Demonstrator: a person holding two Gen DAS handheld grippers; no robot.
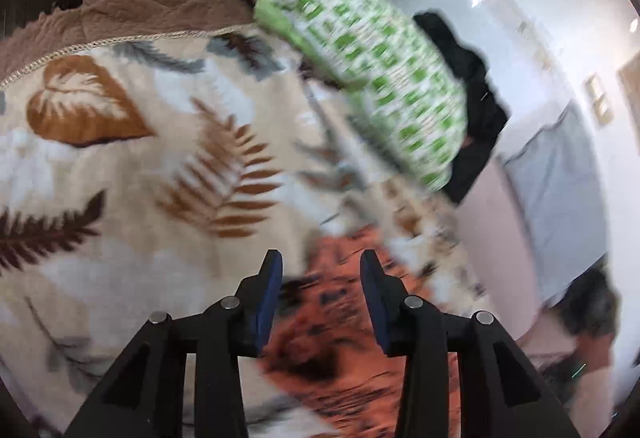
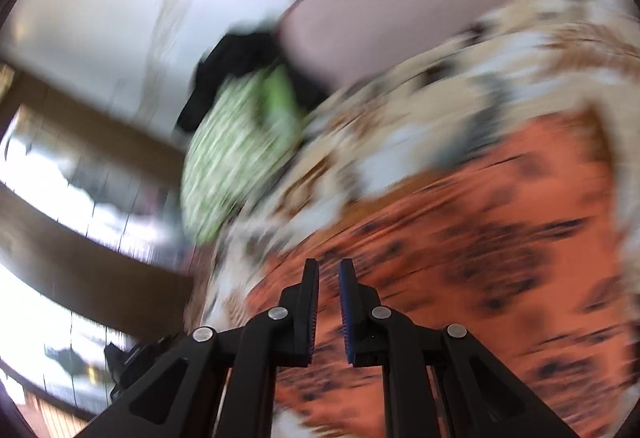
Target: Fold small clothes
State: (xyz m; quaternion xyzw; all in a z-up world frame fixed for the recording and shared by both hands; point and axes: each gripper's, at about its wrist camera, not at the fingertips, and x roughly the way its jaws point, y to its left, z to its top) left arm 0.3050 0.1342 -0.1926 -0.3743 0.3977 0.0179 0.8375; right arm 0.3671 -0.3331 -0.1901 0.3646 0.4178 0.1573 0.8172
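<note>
An orange garment with dark marks point(image 1: 344, 354) lies flat on a leaf-patterned blanket point(image 1: 132, 158). In the left wrist view my left gripper point(image 1: 321, 262) is open and empty, its fingers held over the garment's near edge. In the right wrist view the same orange garment point(image 2: 480, 262) fills the lower right. My right gripper point(image 2: 329, 268) hovers over it with a narrow gap between the jaws and nothing between them. Both views are blurred by motion.
A green-and-white checked pillow point(image 1: 376, 74) lies at the head of the bed, with a black cloth point(image 1: 472, 98) behind it. A brown fringed bedspread edge point(image 1: 120, 14) runs along the far side. White walls and a wooden window frame point(image 2: 80, 142) stand beyond.
</note>
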